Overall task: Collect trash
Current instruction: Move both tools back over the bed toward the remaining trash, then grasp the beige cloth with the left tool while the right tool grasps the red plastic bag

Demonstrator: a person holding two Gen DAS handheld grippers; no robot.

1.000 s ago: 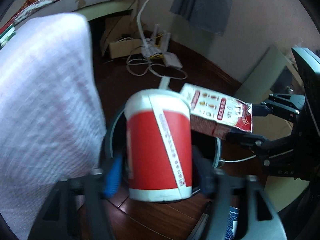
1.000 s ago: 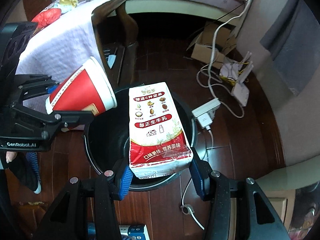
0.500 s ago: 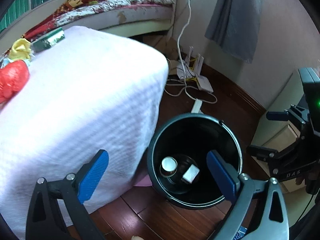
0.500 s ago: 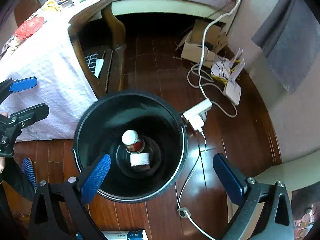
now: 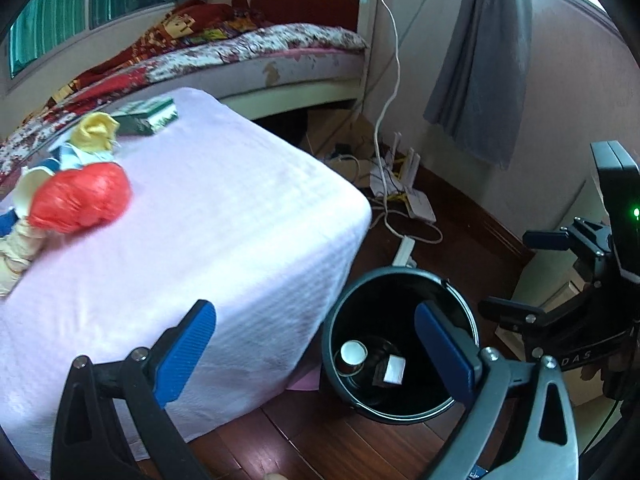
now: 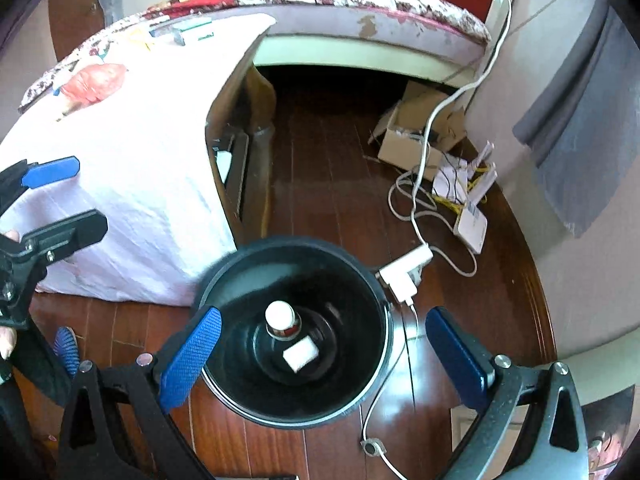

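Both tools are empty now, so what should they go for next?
Probably swing the left tool toward the crumpled red plastic bag on the white-covered table. The paper cup and carton already lie in the black bin; both tools hang open.

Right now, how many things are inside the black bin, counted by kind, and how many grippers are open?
Paper cup: 1, in the black bin
Milk carton: 1, in the same bin beside the cup
Open grippers: 2, the left gripper and the right gripper, both empty
Total: 2 trash items in the bin, 2 open grippers
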